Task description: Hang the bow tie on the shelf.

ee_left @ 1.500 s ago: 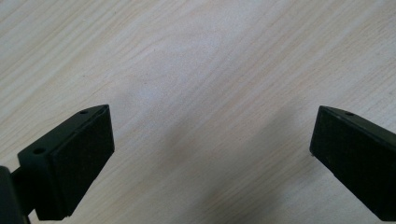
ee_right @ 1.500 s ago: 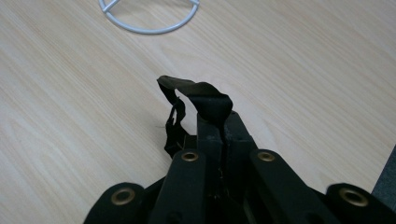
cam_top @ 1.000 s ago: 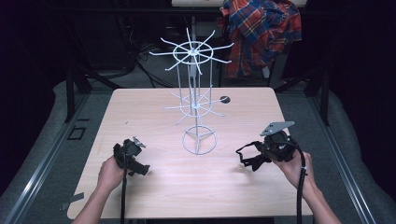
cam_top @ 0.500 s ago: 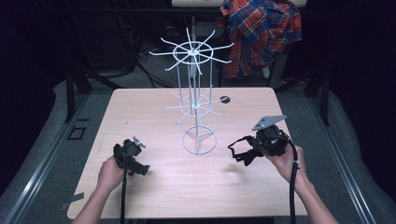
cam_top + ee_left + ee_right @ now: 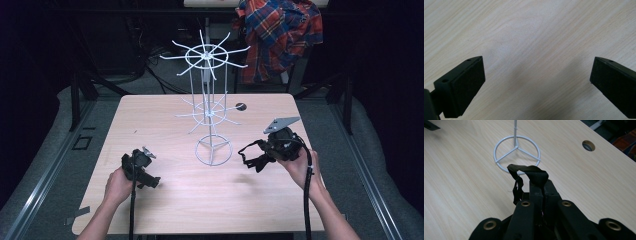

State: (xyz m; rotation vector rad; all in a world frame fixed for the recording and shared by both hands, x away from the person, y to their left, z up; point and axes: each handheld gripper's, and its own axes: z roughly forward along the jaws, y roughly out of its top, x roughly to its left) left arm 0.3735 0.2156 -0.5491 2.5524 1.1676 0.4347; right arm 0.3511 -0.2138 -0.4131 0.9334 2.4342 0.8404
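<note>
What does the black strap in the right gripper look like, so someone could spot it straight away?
Start at the wooden table and the white wire rack standing mid-table. Just right of the rack's ring base, the right gripper has its jaws shut on a black strap. It is a thin, dark, limp band looping up from the jaws, unlike the stiff white wire beside it.

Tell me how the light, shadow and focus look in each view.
High view: the table is brightly lit and the surroundings are dark. Left gripper view: the wood grain is sharp, with a soft shadow between the near, blurred fingers. Right gripper view: the black strap is sharp and the lighting even.
</note>
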